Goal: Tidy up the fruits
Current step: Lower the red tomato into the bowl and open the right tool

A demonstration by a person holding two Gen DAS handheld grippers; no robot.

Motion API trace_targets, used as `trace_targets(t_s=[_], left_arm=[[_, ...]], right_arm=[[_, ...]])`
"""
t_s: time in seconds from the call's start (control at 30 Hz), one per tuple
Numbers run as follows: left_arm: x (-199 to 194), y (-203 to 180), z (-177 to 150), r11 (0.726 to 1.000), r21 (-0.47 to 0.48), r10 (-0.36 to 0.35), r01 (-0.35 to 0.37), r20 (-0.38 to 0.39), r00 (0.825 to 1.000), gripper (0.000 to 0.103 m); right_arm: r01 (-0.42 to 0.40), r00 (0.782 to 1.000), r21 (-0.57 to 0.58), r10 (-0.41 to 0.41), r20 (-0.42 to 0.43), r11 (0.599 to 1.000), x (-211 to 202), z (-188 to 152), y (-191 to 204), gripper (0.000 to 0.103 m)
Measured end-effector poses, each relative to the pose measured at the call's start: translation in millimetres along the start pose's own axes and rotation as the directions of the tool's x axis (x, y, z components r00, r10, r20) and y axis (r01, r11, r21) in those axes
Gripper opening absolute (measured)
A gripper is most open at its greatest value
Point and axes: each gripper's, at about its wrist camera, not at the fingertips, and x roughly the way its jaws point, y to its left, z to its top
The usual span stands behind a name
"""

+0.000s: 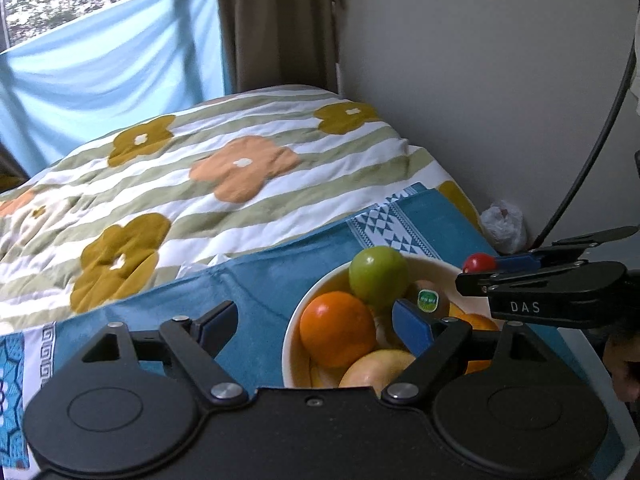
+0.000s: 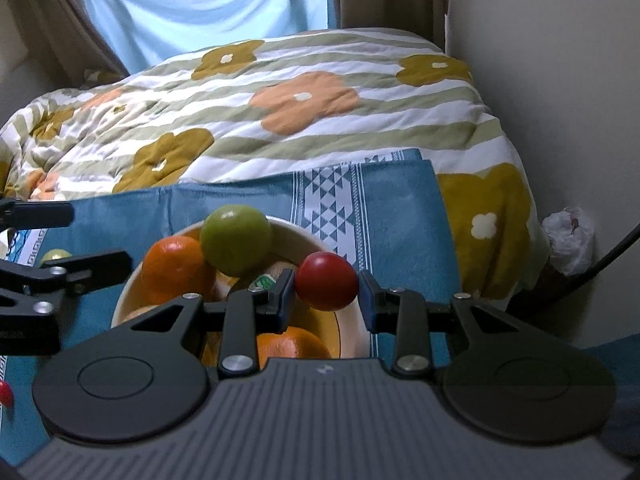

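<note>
Left tongs (image 1: 316, 322): mine, lower centre of the left view, spread wide and carrying nothing; one blue pad hangs over the cloth (image 1: 256, 288), the other over the bowl's (image 1: 289, 344) near rim.
Bowl: lower centre in both views, sitting on the cloth at the foot of the quilt (image 1: 224, 168).
Right tongs (image 2: 326, 298): mine, centre of the right view, with the tomato (image 2: 327, 281) between the pads. The left pad touches it; a thin gap seems to show at the right pad, so I cannot tell whether I grip it firmly.
Step in hand: I judge I am bringing the tomato over the bowl's right side to add it to the pile.
Next move: lower it into a hollow between fruits, then part the pads gently; it is round and may roll off.
Count in bowl: one lime (image 2: 236, 240), two oranges (image 2: 176, 270), one stickered fruit, mostly hidden, and one pale fruit low in the left view.
Count outside: a red fruit (image 2: 5, 394) at the right view's left edge; a small pale round thing (image 2: 56, 255) further up.
</note>
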Motion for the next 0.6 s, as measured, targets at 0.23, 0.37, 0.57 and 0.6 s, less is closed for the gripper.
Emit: trace_targets(t_s=[0.23, 0.37, 0.57, 0.6], left_arm=[[-11, -4, -16, 0.998, -0.034, 0.046, -0.046, -0.004, 0.999, 0.093], [-18, -8, -24, 0.996, -0.056, 0.07, -0.07, 0.0, 0.998, 0.093], [-33, -15, -28, 0.991, -0.083, 0.105, -0.105, 0.001, 0.994, 0.094], [-36, -16, -29, 0.99, -0.088, 0.112, -0.111, 0.006, 0.994, 0.096]], right_arm=[[0.029, 0.999, -0.02, -0.029, 0.033, 0.999, -6, -9, -5, 0.093], [0.029, 0.998, -0.035, -0.027, 0.055, 0.999, -14, -11, -8, 0.103], [0.012, 0.998, -0.046, -0.009, 0.061, 0.999, -28, -15, -10, 0.103], [0.008, 0.998, -0.05, -0.005, 0.064, 0.999, -31, -15, -9, 0.103]])
